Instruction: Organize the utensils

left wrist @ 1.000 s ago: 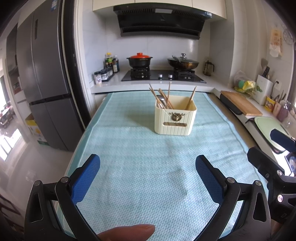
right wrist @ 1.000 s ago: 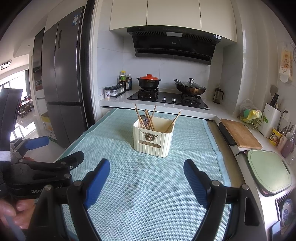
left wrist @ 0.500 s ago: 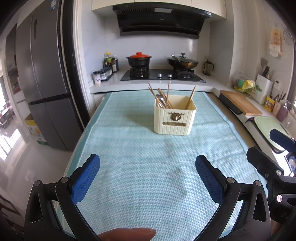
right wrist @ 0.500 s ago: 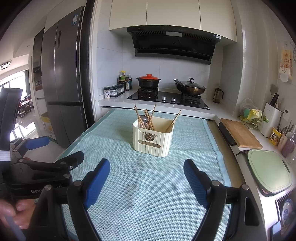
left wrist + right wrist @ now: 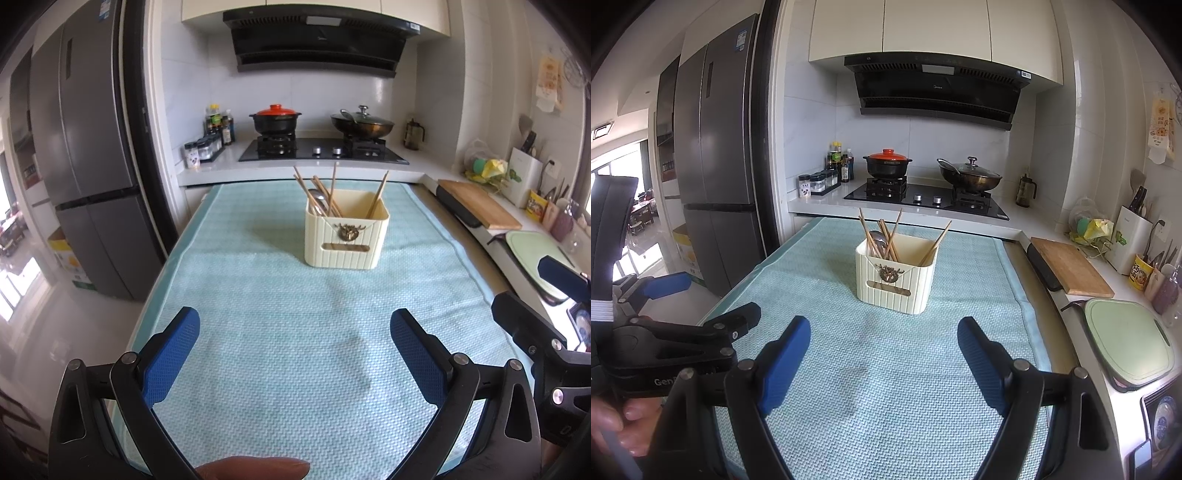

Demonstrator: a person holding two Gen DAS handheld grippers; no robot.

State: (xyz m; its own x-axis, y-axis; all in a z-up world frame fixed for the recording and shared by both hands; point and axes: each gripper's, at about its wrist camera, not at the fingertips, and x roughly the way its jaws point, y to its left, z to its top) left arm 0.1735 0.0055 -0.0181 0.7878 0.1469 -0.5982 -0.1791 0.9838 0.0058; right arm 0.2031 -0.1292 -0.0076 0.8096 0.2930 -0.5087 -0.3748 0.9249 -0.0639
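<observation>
Nothing has moved since a second ago: both grippers hold the same place over the near end of the table. Behind it a grey refrigerator (image 5: 85,177) fills the left side, a black range hood (image 5: 938,92) hangs over the stove, and a light counter (image 5: 424,162) wraps round the far and right sides. A pale blue-green woven cloth (image 5: 295,332) covers the table. On its far half stands the cream utensil holder (image 5: 346,236), upright, with wooden chopsticks (image 5: 325,192) and a metal spoon (image 5: 317,201) leaning inside. The left gripper (image 5: 295,332) and right gripper (image 5: 884,339) both gape wide and empty, well apart from the holder, with bare cloth between.
</observation>
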